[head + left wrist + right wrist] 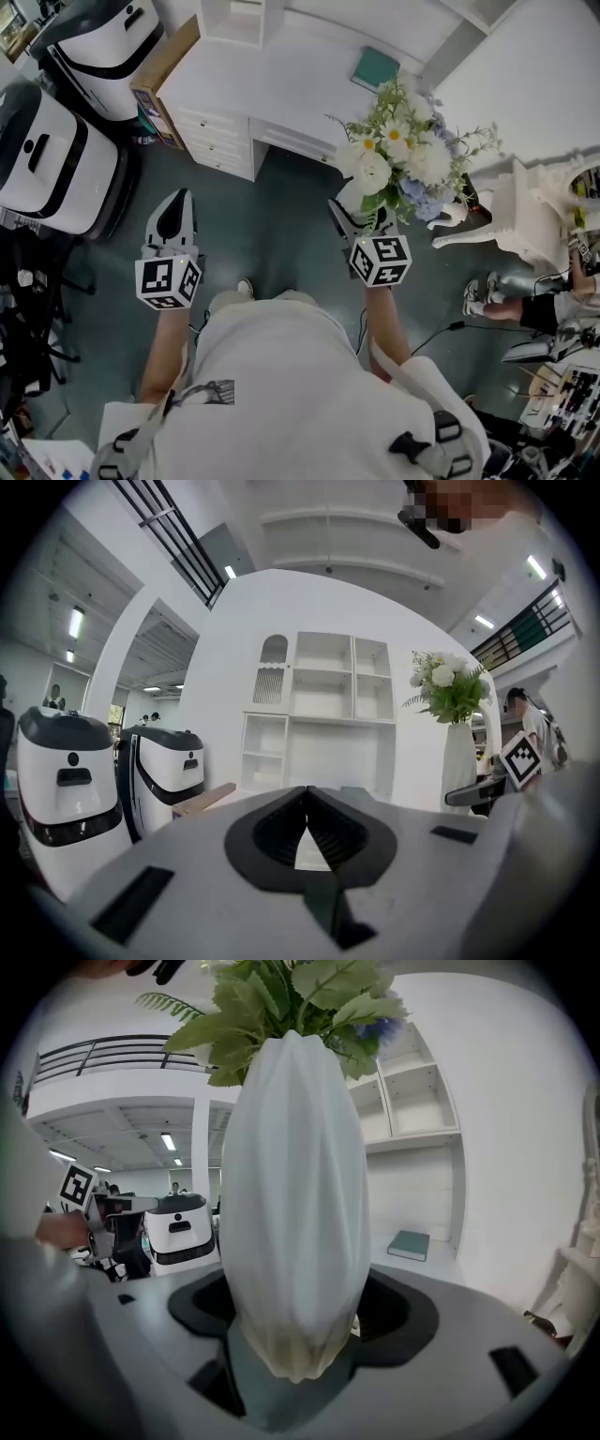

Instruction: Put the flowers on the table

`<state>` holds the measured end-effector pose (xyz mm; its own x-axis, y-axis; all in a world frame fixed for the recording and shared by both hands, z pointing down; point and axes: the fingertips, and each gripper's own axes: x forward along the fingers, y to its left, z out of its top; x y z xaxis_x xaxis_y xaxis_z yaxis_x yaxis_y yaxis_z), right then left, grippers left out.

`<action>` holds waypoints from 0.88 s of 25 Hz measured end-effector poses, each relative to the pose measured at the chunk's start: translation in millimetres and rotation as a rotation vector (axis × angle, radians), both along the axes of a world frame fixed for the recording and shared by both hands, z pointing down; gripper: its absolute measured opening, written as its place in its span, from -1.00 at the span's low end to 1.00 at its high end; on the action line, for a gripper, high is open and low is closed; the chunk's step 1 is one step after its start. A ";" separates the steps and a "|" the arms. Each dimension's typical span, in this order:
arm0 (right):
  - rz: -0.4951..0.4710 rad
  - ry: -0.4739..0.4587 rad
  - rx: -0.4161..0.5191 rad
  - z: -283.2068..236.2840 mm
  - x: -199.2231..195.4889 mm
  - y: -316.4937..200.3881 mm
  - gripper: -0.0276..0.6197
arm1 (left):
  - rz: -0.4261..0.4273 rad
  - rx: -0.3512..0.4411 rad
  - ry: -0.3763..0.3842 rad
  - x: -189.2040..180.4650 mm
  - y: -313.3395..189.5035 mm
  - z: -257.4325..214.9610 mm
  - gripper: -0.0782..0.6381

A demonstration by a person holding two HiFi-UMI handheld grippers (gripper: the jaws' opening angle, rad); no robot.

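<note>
Right gripper view: right gripper [300, 1316] pinches the tall white ribbed vase of flowers [291, 1185], seemingly mid-carry; left gripper [307, 808] is pressed together, empty; next, stand it upright on the white desk [281, 84].

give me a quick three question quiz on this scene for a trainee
1. True or false: the left hand-held gripper is shut and empty.
2. What holds the white vase of flowers? A: the left hand-held gripper. B: the right hand-held gripper. C: nothing, it stands on the floor.
3. Fill in: a teal ___ lies on the white desk.
Key: 1 true; 2 B; 3 book.
</note>
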<state>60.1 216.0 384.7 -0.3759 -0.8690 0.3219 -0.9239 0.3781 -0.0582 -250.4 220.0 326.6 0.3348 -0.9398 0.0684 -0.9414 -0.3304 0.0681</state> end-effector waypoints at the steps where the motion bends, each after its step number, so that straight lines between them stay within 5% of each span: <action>1: -0.004 -0.004 -0.003 1.7 0.9 -0.8 0.23 | -0.002 -0.004 0.000 1.3 -0.2 3.1 -0.74; 12: -0.038 0.020 0.001 2.5 68.8 38.9 0.23 | -0.014 -0.013 -0.004 68.0 50.3 14.7 -0.74; 22: -0.040 -0.021 -0.010 8.6 74.3 -5.8 0.23 | 0.010 -0.040 -0.009 91.3 -4.2 27.9 -0.74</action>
<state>134.4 210.1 393.2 -0.4170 -0.8497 0.3226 -0.9066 0.4141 -0.0813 -159.1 215.8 354.5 0.3438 -0.9328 0.1085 -0.9385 -0.3375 0.0727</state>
